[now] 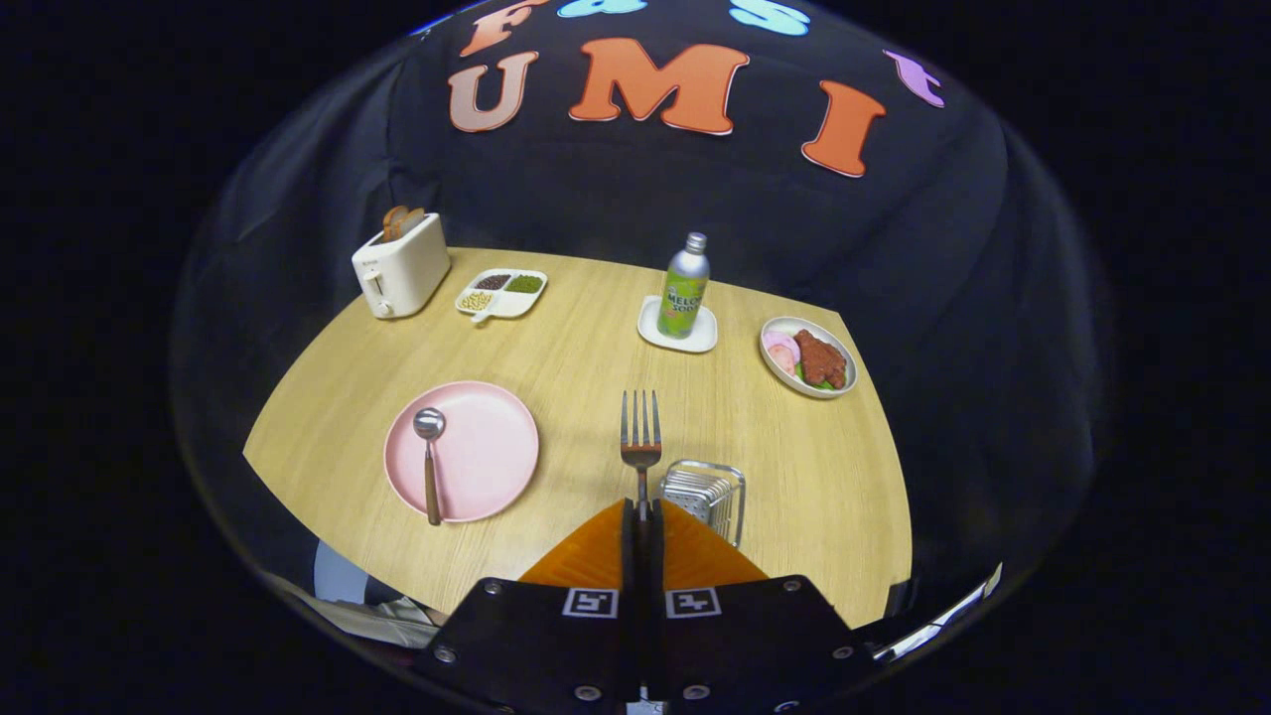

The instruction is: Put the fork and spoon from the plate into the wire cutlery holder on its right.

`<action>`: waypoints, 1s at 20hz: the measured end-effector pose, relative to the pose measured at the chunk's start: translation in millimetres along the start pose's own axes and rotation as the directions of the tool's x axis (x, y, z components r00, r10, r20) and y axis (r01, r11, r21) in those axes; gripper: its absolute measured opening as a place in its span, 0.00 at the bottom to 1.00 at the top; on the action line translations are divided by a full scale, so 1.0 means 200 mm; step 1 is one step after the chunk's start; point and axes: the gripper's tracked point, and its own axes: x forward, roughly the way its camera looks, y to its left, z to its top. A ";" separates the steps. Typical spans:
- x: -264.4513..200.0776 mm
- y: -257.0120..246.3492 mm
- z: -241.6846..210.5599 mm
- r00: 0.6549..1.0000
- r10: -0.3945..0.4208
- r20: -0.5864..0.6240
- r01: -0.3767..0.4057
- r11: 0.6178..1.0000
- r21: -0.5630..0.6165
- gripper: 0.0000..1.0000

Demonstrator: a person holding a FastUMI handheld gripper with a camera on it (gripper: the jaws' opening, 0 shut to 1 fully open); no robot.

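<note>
The fork (641,427) is clamped by its handle between the 2 fingers of the gripper (642,511), which are closed on it, tines pointing ahead and away. It is carried above the counter (586,348), just left of the wire cutlery holder (707,494), presumably so that it can be lowered handle-first into the basket. The spoon (430,459) is left lying on the pink plate (477,452), well to the left, bowl away from the gripper, and is judged the next item. Further off are seen a bottle (685,286) on a coaster, a food dish (807,357), a divided tray (501,292) and a toaster (400,265)
</note>
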 end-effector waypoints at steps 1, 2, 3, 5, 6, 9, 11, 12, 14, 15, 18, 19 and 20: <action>0.01 -0.02 -0.05 0.999 -0.008 -0.032 0.007 1.000 -0.003 0.03; 0.01 -0.04 -0.08 0.998 -0.014 -0.058 0.014 1.000 -0.009 0.03; 0.02 -0.06 -0.12 0.996 -0.023 -0.087 0.021 1.000 -0.021 0.03; 0.05 -0.05 -0.19 0.989 -0.015 -0.150 0.011 0.999 -0.030 0.03; 0.06 -0.05 -0.21 0.984 -0.007 -0.180 0.003 1.000 -0.022 0.03; 0.13 -0.07 -0.21 0.976 -0.004 -0.220 0.002 1.000 -0.010 0.03; 0.17 -0.12 -0.21 0.968 -0.020 -0.251 0.021 1.000 0.003 0.03; 0.18 -0.14 -0.21 0.964 -0.029 -0.265 0.032 0.999 0.007 0.04; 0.21 -0.17 -0.22 0.956 -0.028 -0.292 0.033 0.999 0.014 0.03; 0.22 -0.17 -0.22 0.952 -0.018 -0.306 0.025 0.999 0.020 0.03; 0.26 -0.18 -0.24 0.938 -0.003 -0.347 0.015 0.999 0.031 0.03; 0.28 -0.18 -0.25 0.934 0.001 -0.357 0.013 0.999 0.036 0.04; 0.29 -0.18 -0.25 0.932 0.002 -0.362 0.013 0.999 0.039 0.04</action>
